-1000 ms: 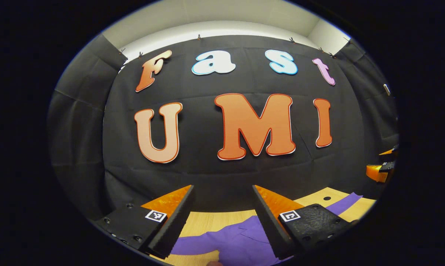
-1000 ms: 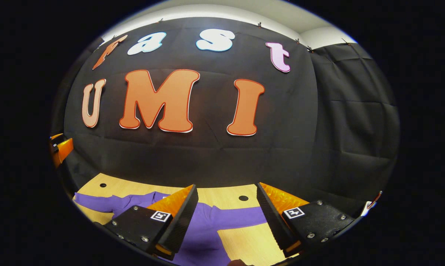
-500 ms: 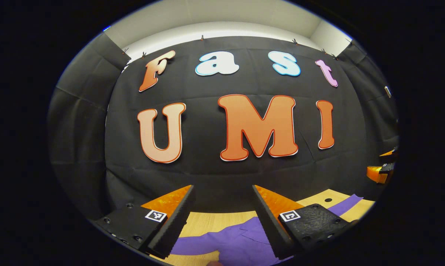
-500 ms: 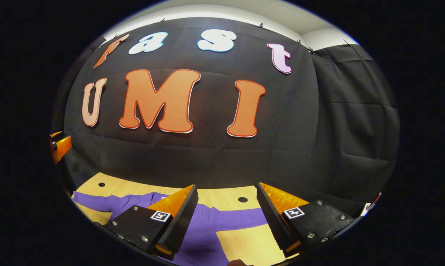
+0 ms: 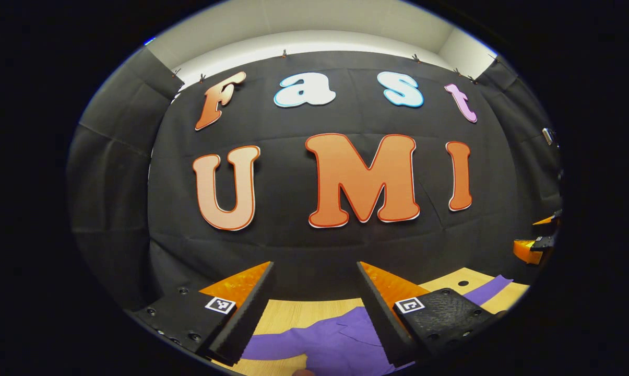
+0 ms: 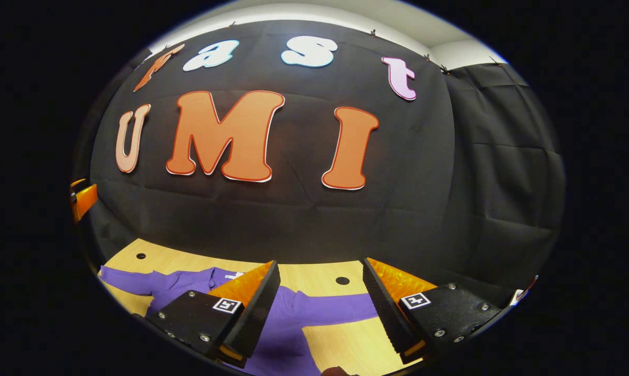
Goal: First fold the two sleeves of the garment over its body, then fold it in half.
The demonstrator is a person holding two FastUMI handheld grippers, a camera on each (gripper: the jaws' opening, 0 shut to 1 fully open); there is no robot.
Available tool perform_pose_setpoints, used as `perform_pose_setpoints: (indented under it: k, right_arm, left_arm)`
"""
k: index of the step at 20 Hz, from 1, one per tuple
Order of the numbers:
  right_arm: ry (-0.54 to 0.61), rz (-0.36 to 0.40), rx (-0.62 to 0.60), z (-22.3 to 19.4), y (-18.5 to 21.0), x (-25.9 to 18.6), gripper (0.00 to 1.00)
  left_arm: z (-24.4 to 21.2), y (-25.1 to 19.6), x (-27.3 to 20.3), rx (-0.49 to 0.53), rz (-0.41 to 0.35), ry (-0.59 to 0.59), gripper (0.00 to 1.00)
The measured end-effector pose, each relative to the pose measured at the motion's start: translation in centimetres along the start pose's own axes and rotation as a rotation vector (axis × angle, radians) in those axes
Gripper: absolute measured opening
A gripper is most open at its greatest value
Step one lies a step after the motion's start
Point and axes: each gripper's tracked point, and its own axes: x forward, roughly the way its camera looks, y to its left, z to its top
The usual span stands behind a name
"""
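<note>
Since a second ago the right gripper view is tipping slightly downward, so more of the wooden table (image 6: pixel 330 271) is showing, while the left gripper view is holding almost unchanged. The purple garment (image 6: pixel 288 324) is lying flat on the table, with one sleeve (image 6: pixel 340 309) stretching out sideways from its body and the other sleeve (image 6: pixel 129 275) reaching away on the far side; neither is lying over the body, so both sleeve folds and the halving are remaining to be done. The left gripper (image 5: pixel 314 297) is hovering above the garment (image 5: pixel 335 339), jaws standing wide apart and gripping nothing; the right gripper (image 6: pixel 319 295) is hovering likewise, gaping and empty. The garment's near half is being cut off below both views, so its hem probably cannot be judged.
</note>
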Motion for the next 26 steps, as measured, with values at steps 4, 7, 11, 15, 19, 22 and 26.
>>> perform_pose_setpoints:
  k: [4, 7, 11, 15, 19, 22, 26]
  right_arm:
    - [0.007, -0.018, 0.001, -0.2, -1.3, 1.1, 0.95]
    - [0.008, -0.026, -0.021, -0.5, -2.2, 1.8, 0.95]
    - [0.059, -0.045, -0.030, -2.0, -4.3, 3.3, 0.95]
    - [0.136, -0.086, -0.070, -4.3, -7.8, 5.0, 0.95]
    - [0.246, -0.099, -0.099, -7.2, -11.4, 7.4, 0.95]
    - [0.346, -0.111, -0.108, -10.1, -14.1, 10.0, 0.95]
    - [0.467, -0.071, -0.093, -13.9, -16.2, 13.4, 0.96]
  left_arm:
    - [0.1, -0.7, -0.3, 0.000, -0.002, 0.000, 0.95]
    - [0.1, -1.3, -0.5, -0.002, -0.002, 0.004, 0.95]
    - [0.2, -2.4, -0.8, 0.003, -0.008, 0.011, 0.95]
    - [-0.1, -3.3, -1.1, 0.009, -0.002, 0.026, 0.95]
    - [-1.0, -4.4, -1.3, 0.030, 0.006, 0.049, 0.95]
    - [-1.5, -5.8, -1.5, 0.041, 0.007, 0.067, 0.95]
    - [-2.8, -7.5, -1.7, 0.050, 0.012, 0.105, 0.95]
